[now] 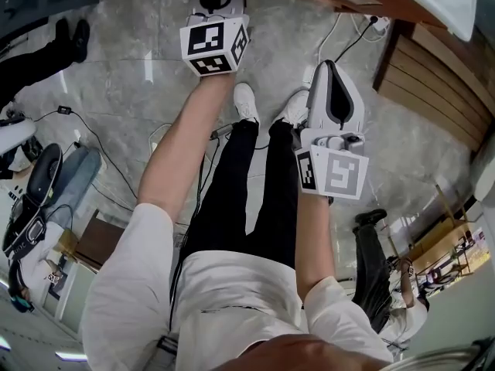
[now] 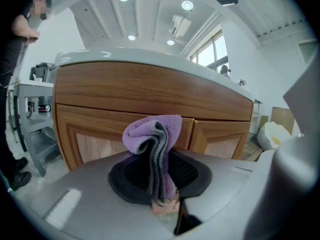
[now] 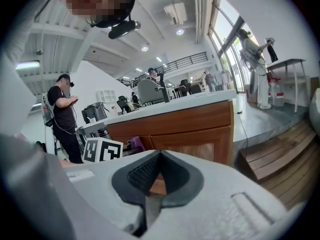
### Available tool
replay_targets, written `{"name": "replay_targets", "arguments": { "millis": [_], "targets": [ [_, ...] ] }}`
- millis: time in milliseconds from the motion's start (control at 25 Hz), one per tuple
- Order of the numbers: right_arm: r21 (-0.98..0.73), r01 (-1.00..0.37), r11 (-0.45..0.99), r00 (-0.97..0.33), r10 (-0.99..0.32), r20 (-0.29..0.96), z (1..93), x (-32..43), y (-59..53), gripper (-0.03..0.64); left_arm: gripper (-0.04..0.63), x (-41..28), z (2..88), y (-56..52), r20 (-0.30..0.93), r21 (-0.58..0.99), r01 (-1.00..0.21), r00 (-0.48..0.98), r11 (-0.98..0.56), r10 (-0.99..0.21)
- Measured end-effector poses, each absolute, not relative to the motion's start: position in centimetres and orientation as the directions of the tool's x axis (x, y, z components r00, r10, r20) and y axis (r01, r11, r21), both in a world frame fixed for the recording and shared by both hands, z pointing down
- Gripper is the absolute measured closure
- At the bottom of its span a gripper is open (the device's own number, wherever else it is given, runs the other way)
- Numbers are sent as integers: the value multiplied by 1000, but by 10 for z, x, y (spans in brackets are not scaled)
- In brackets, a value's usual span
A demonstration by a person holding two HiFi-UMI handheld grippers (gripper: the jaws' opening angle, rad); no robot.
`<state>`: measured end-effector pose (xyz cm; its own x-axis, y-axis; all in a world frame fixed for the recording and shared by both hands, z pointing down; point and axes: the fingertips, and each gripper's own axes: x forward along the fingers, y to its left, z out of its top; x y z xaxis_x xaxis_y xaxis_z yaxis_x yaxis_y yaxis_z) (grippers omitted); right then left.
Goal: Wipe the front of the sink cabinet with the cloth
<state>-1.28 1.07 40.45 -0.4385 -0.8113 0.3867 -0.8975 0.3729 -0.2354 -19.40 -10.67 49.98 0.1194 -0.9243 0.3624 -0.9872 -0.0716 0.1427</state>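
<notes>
Facing wood sink cabinet (image 2: 150,91), cloth (image 2: 152,131) clamped; grey stone floor (image 1: 139,76).

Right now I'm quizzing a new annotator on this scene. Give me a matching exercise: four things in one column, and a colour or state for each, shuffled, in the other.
Things:
1. cloth
2. left gripper
3. right gripper
4. sink cabinet

Colour or state:
A. jaws together, nothing between them
B. brown wood front
C. purple and grey
D. clamped on the cloth

Pairs: 1-C, 2-D, 3-A, 4-B
</notes>
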Motion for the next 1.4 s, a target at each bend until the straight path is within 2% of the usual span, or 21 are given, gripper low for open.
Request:
{"name": "replay_targets", "arguments": {
  "millis": [560,800,1000,1400],
  "targets": [
    [-247,-918,311,-388,-831,398,414,33,15,620,523,-164,495,-107,376,162,-987,80,-19,-923],
    [-249,-919,305,-384,-834,397,414,45,18,620,520,-121,487,-106,354,149,-984,145,-97,-924],
    [-249,-925,287,-367,-847,384,408,63,15,620,520,-108,487,-109,363,164,-984,132,-76,-922],
    [-257,-933,253,-340,-854,394,415,87,21,620,520,-58,488,-112,360,169,-975,200,-147,-911]
  ]
}}
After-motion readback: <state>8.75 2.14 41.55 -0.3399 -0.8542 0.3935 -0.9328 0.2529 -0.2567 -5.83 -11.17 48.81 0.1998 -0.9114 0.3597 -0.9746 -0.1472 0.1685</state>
